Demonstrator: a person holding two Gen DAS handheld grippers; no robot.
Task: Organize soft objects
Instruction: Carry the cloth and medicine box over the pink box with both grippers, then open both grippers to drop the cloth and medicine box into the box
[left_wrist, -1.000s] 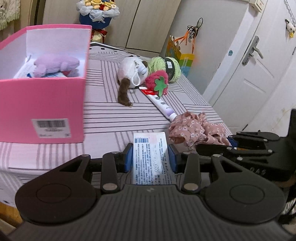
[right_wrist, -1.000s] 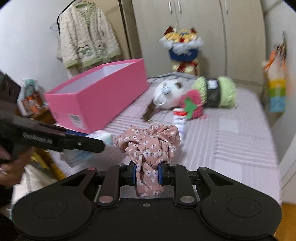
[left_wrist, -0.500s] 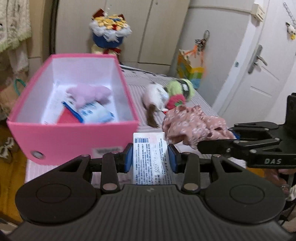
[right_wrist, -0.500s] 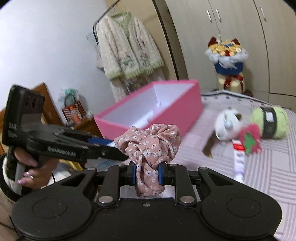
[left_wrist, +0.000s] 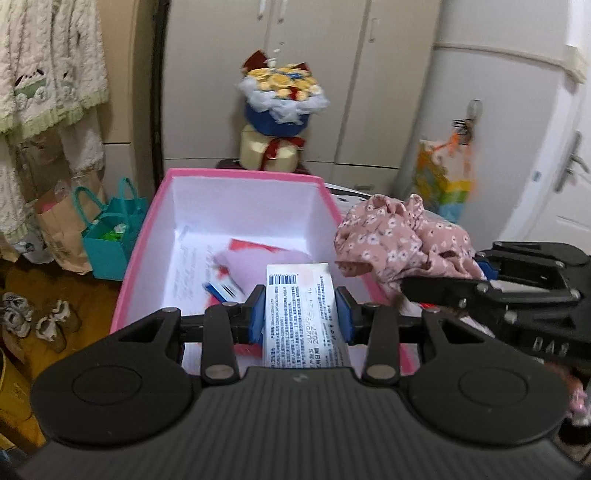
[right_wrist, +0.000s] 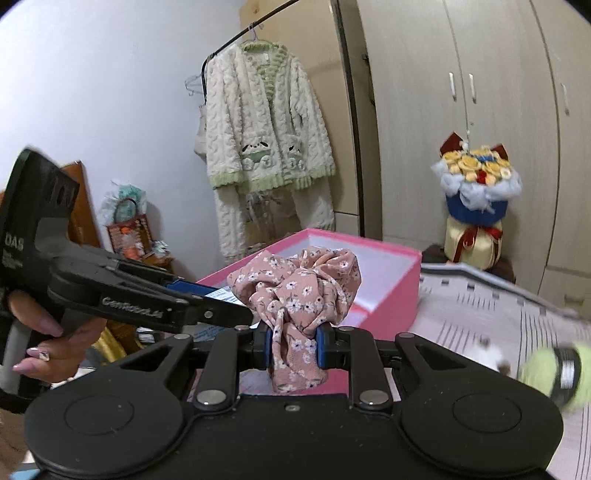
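My left gripper (left_wrist: 301, 314) is shut on a white tissue pack (left_wrist: 301, 295) with a barcode label, held over the near end of the open pink box (left_wrist: 236, 175). Inside the box lie a lilac plush (left_wrist: 258, 264) and some papers. My right gripper (right_wrist: 294, 345) is shut on a pink floral fabric scrunchie (right_wrist: 299, 288), held just right of the box's rim; the scrunchie also shows in the left wrist view (left_wrist: 399, 236). The box shows beyond it in the right wrist view (right_wrist: 373, 247).
The striped bed (right_wrist: 498, 314) carries a green yarn ball (right_wrist: 554, 373) and a white plush (right_wrist: 487, 354) at right. A bouquet (left_wrist: 282, 96) stands behind the box. Bags (left_wrist: 107, 229) and shoes (left_wrist: 33, 321) sit on the floor at left. A cardigan (right_wrist: 258, 125) hangs on a rack.
Both grippers have risen and moved toward the pink box with their loads. The left gripper now looks down into the box; the scrunchie is beside its right rim.
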